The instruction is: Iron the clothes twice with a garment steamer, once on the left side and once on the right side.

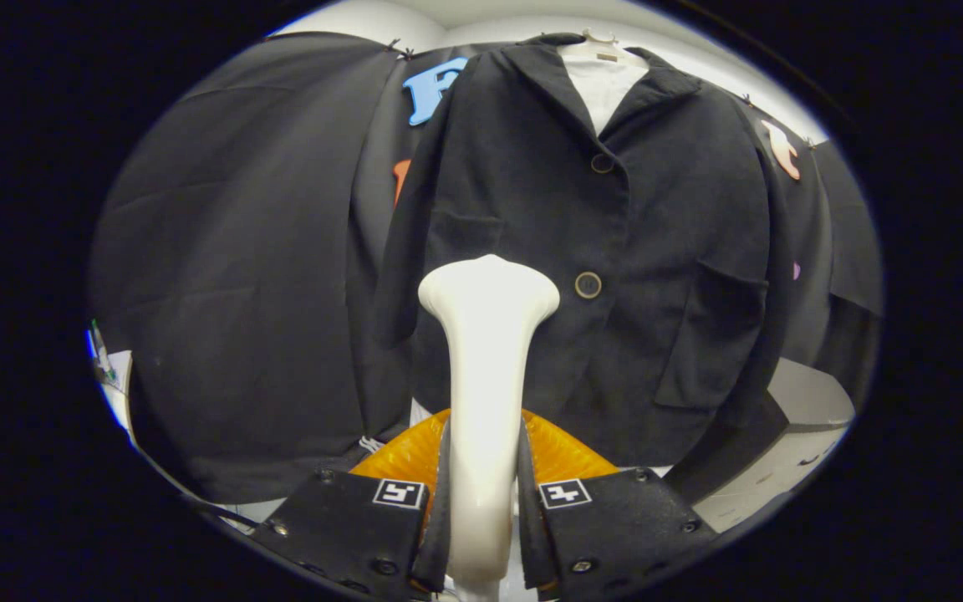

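Steamer [487,351] between jaws, one jacket [615,251]

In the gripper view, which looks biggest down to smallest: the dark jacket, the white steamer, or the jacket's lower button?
1. Jacket, hanging beyond the fingers.
2. Steamer, clamped in the gripper. It sits very near the camera, so it looks larger than it would at the jacket's distance.
3. Lower button, beside the steamer's head.

Jackets: one dark jacket [598,251], upper centre
Jacket buttons: two [588,284], centre
Steamers: one garment steamer [486,376], lower centre
Grippers: one gripper [483,510], clamped on steamer handle, bottom centre
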Available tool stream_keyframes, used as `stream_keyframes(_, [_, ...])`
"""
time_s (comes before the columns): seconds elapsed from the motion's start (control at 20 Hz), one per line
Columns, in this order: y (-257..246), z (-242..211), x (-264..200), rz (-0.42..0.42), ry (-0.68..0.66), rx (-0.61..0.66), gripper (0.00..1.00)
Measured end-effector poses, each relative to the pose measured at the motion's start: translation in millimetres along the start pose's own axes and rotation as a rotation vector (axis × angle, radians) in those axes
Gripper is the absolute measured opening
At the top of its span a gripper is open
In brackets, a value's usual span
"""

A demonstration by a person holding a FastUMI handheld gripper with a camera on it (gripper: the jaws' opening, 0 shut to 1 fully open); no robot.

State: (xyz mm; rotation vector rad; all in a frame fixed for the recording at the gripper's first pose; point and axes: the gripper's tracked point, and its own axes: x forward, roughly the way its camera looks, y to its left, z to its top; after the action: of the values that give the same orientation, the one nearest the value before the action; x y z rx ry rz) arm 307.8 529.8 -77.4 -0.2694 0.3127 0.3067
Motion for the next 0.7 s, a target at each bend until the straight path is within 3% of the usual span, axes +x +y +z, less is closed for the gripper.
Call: stream_keyframes(0.7, [-7,-93,4,0.019,0.217,-0.026,0.37])
